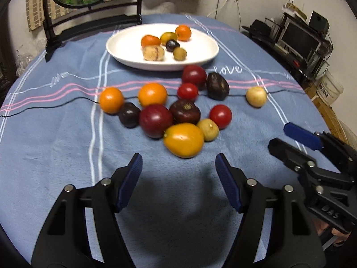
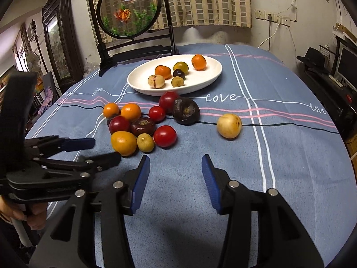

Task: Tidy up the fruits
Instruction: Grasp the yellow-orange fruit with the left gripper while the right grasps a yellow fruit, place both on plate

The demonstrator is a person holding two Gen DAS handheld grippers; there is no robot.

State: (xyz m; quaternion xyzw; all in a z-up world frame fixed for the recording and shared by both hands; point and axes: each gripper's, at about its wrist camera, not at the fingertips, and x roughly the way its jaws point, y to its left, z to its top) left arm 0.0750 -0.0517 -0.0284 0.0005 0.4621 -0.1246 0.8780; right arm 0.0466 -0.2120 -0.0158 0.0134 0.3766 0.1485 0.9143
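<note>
Fruits (image 1: 169,114) lie clustered on the blue-clothed surface (image 2: 290,167) before a white plate (image 1: 203,51) holding six more; a goldfish screen (image 2: 129,9) stands behind. Left hand-held gripper (image 1: 178,172) and right hand-held gripper (image 2: 176,174) hover low, jaws spread, grasping nothing (the near fruits look motion-blurred).

Both cameras look forward and slightly down from low above the tabletop (image 1: 55,145), toward the white plate (image 1: 116,44) at the far side. The left wrist view stands left of the right wrist view. Both share the plate (image 2: 138,78), the loose fruits (image 1: 169,111) and each other's gripper.
</note>
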